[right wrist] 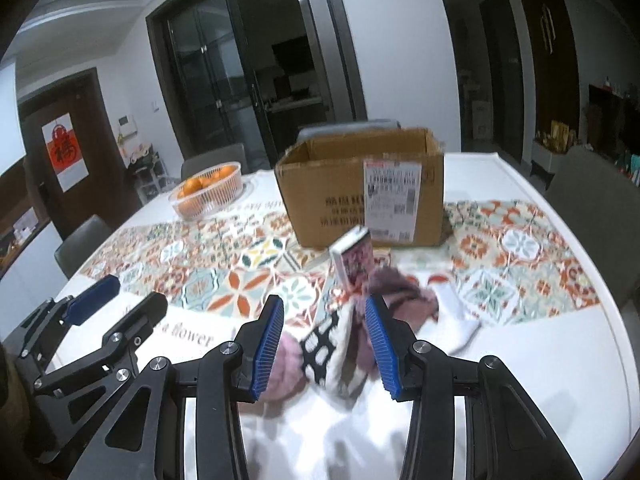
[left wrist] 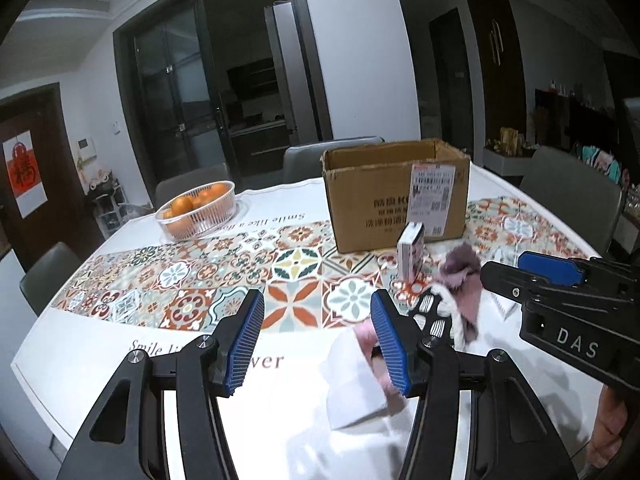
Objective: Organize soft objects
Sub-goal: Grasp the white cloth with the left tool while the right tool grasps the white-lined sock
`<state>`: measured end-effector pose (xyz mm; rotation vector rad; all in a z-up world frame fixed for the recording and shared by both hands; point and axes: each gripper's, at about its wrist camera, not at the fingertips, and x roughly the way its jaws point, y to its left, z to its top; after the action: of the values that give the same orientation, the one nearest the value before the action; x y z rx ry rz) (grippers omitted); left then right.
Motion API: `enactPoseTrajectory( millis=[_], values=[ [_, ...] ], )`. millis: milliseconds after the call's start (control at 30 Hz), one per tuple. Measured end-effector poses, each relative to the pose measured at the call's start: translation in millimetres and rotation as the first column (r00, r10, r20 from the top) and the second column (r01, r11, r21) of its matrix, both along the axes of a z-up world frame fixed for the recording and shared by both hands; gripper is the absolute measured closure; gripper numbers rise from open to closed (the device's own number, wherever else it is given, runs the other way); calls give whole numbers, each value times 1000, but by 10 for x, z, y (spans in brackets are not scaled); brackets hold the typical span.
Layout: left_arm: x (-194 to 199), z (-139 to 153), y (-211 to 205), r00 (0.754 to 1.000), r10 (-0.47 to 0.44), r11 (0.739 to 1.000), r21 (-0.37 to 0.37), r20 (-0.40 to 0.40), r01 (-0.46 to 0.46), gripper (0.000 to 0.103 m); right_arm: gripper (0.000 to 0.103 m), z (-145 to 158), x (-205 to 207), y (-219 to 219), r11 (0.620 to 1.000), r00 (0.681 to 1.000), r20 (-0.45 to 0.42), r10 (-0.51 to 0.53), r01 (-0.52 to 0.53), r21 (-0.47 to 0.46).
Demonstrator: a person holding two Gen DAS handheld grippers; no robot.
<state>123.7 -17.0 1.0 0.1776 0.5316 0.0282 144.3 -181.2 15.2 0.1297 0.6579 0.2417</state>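
A pile of soft cloth items lies on the table near me: a black-and-white patterned cloth (right wrist: 322, 346), pink fabric (right wrist: 286, 364), a purple fuzzy piece (right wrist: 400, 292) and a white sock (right wrist: 454, 316). My right gripper (right wrist: 324, 344) is open, its blue fingers either side of the patterned cloth. My left gripper (left wrist: 316, 344) is open and empty over the table, left of the pile; white fabric (left wrist: 356, 380) and pink fabric (left wrist: 364, 334) lie by its right finger. The open cardboard box (left wrist: 396, 194) stands behind the pile. The right gripper shows in the left wrist view (left wrist: 520, 270).
A small printed box (right wrist: 354, 262) stands upright between the pile and the cardboard box. A clear basket of oranges (left wrist: 198, 210) sits at the back left. Grey chairs (left wrist: 572, 196) surround the table. The patterned table runner (left wrist: 180, 280) crosses the table.
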Motion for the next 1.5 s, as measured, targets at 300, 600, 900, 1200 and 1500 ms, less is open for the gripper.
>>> enactPoseTrajectory(
  millis=[300, 600, 900, 1200, 1500],
  values=[
    [14, -290, -18, 995, 2, 999, -40, -103, -6, 48, 59, -277, -37, -23, 1000, 996, -85, 4, -3, 14],
    [140, -497, -17, 988, -2, 995, -96, -157, -13, 48, 63, -440, 48, -32, 999, 991, -133, 9, -4, 37],
    [363, -680, -11, 977, 18, 992, -120, -211, -44, 49, 68, -616, 226, -26, 998, 984, -177, 9, 1, 56],
    [516, -812, -9, 969, 26, 991, -124, -244, -58, 49, 72, -751, 411, -21, 997, 978, -208, 11, 6, 83],
    [582, -897, 42, 959, 27, 988, -139, -281, -69, 66, 75, -828, 526, 40, 995, 975, -221, 22, -1, 99]
  ],
)
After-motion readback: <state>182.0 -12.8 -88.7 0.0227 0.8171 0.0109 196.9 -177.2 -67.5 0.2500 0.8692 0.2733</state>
